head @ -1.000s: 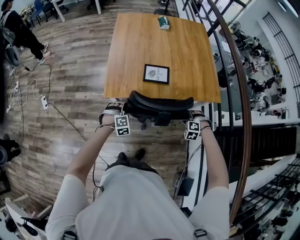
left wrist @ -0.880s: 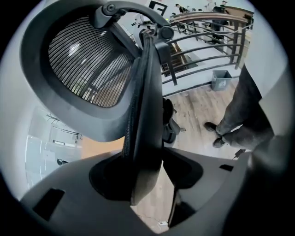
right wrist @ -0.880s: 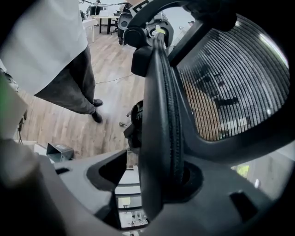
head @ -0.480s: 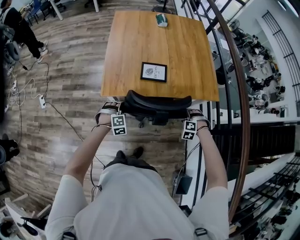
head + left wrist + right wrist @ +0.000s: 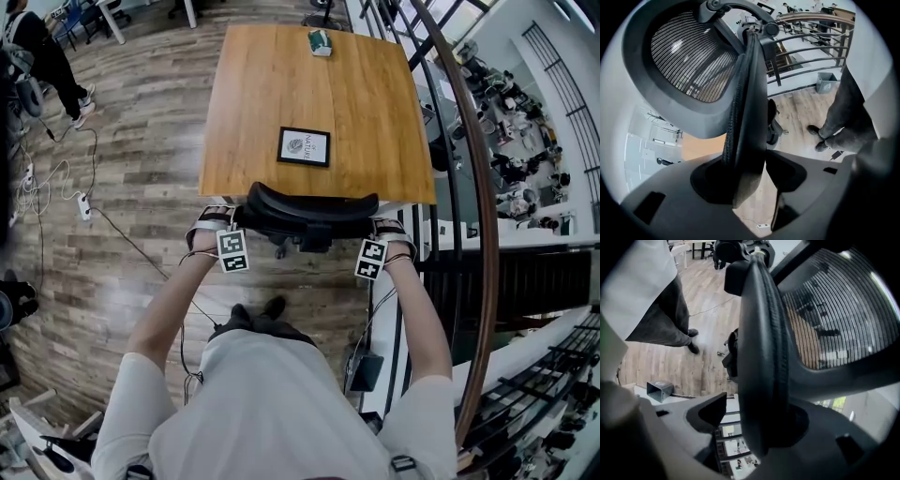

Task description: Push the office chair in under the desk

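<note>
The black mesh office chair (image 5: pixel 309 208) stands at the near edge of the wooden desk (image 5: pixel 272 94), its seat hidden under the desktop. My left gripper (image 5: pixel 225 223) is shut on the left edge of the chair back (image 5: pixel 747 117), which fills the space between its jaws. My right gripper (image 5: pixel 380 230) straddles the right edge of the chair back (image 5: pixel 761 357). Its jaws have just been opening, and a strip of background now shows between the outer pad (image 5: pixel 710 411) and the frame.
A framed card (image 5: pixel 304 146) lies on the desk, and a small green object (image 5: pixel 321 42) sits at its far edge. A curved railing (image 5: pixel 469 187) runs close on the right. Cables and a power strip (image 5: pixel 84 202) lie on the floor at left. A person (image 5: pixel 37 56) stands far left.
The right gripper's marker cube has shifted slightly towards the chair. The chair, the desk and the left gripper keep their places relative to one another.
</note>
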`<act>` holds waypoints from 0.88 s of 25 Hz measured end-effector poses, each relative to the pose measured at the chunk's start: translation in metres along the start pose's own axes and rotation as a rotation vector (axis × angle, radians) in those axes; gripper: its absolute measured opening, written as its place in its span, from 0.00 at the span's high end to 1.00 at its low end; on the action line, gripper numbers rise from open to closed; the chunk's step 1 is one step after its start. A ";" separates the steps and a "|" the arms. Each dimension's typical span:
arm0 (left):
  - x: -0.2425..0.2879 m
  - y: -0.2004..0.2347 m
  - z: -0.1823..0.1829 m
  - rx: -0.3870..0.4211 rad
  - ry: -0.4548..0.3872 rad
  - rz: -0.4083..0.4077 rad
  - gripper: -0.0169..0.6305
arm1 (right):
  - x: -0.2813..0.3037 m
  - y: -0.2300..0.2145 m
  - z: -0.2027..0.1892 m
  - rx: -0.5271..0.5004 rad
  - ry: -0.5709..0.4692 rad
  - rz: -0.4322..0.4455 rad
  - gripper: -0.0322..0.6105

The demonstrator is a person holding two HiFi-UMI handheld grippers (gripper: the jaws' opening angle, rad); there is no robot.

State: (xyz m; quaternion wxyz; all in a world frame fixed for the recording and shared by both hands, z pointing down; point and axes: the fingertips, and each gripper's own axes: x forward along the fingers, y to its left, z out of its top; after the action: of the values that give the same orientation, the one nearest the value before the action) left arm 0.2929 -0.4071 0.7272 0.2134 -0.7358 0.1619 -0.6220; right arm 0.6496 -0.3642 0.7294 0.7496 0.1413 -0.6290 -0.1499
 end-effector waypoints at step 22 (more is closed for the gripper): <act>-0.092 0.018 0.008 -0.003 -0.150 0.101 0.56 | -0.118 -0.001 -0.015 0.346 -0.015 -0.199 0.55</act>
State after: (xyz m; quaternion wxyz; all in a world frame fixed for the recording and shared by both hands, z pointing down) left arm 0.2852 -0.3753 0.6395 0.2550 -0.7716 0.1833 -0.5532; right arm 0.6452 -0.3179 0.6203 0.6908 0.3282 -0.6341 -0.1140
